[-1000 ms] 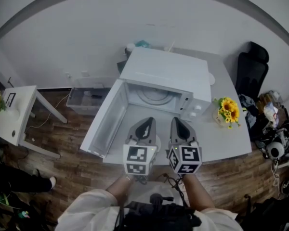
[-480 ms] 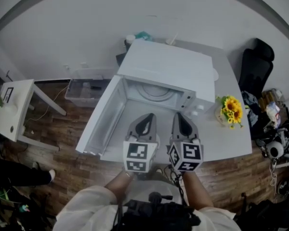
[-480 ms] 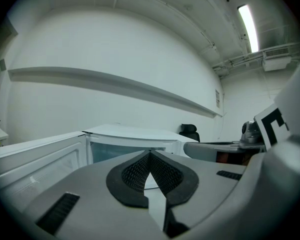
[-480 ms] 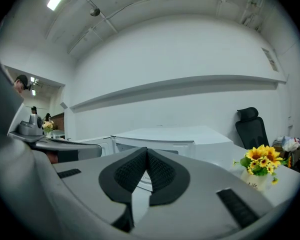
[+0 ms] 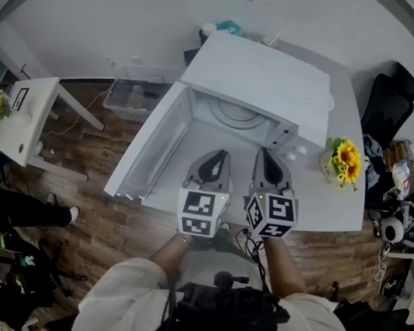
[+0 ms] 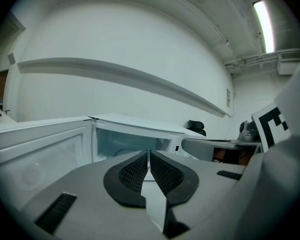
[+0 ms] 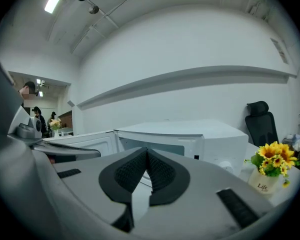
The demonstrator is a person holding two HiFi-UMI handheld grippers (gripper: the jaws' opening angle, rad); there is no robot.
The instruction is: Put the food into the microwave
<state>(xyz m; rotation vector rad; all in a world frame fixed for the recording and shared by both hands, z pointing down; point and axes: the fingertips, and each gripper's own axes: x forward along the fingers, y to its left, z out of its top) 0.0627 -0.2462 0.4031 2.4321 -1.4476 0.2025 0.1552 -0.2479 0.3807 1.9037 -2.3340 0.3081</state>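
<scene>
- At the table edge, facing the open microwave (image 5: 262,81): left gripper (image 5: 218,158) and right gripper (image 5: 265,156) both clenched, empty.
- Food not visible in any view.
- Step: pre-grasp, likely; next, find food, open the 2 grippers.
</scene>
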